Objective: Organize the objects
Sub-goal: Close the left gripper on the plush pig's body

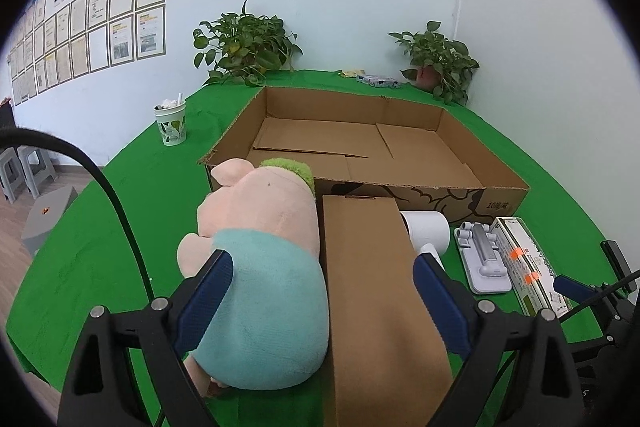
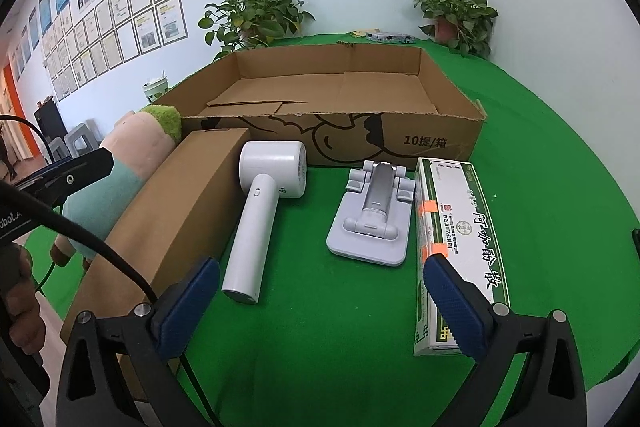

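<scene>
A large open cardboard box (image 1: 360, 147) (image 2: 332, 99) stands empty on the green table. In front of it lie a pink plush pig in a teal shirt (image 1: 260, 259) (image 2: 120, 179), a long brown carton (image 1: 376, 299) (image 2: 172, 219), a white hair dryer (image 2: 260, 211) (image 1: 428, 231), a pale grey phone stand (image 2: 372, 215) (image 1: 484, 259) and a green-and-white medicine box (image 2: 456, 247) (image 1: 528, 263). My left gripper (image 1: 322, 291) is open, above the pig and the carton. My right gripper (image 2: 320, 291) is open and empty, just short of the dryer handle and the stand.
Two potted plants (image 1: 244, 43) (image 1: 436, 63) stand at the back of the table. A paper cup (image 1: 171, 121) stands at the left. Small packets (image 1: 378, 79) lie at the far edge. Grey stools (image 1: 28, 171) stand on the floor to the left.
</scene>
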`<state>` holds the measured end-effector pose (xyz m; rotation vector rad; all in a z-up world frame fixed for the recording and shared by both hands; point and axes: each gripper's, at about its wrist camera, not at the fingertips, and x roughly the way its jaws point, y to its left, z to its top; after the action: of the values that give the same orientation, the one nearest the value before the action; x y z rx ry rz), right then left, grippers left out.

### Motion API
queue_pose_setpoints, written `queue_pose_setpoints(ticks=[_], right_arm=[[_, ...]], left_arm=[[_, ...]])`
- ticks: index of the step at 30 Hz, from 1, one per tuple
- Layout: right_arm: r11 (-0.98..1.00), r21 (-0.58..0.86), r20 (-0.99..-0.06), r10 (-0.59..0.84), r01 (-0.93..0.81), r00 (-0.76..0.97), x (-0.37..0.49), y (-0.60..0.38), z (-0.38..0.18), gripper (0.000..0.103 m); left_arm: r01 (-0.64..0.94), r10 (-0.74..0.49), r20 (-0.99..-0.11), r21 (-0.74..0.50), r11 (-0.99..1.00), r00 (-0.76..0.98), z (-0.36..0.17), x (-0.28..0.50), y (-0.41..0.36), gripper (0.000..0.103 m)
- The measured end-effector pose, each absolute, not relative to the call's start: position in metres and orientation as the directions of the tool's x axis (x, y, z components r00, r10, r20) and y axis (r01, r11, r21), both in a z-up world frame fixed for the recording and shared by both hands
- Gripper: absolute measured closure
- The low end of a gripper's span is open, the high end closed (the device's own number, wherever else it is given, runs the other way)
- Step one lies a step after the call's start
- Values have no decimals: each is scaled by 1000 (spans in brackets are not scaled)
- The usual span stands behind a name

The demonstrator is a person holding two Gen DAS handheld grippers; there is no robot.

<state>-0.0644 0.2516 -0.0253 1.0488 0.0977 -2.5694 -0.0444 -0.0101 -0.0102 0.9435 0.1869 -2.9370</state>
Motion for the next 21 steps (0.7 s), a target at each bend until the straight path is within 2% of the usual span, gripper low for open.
queue_pose_setpoints(ticks=[21], right_arm=[[-928, 68, -669, -314, 366, -674, -61, 240, -19, 1]], left_arm=[[61, 13, -591, -105, -993, -807, -9, -41, -15, 11]])
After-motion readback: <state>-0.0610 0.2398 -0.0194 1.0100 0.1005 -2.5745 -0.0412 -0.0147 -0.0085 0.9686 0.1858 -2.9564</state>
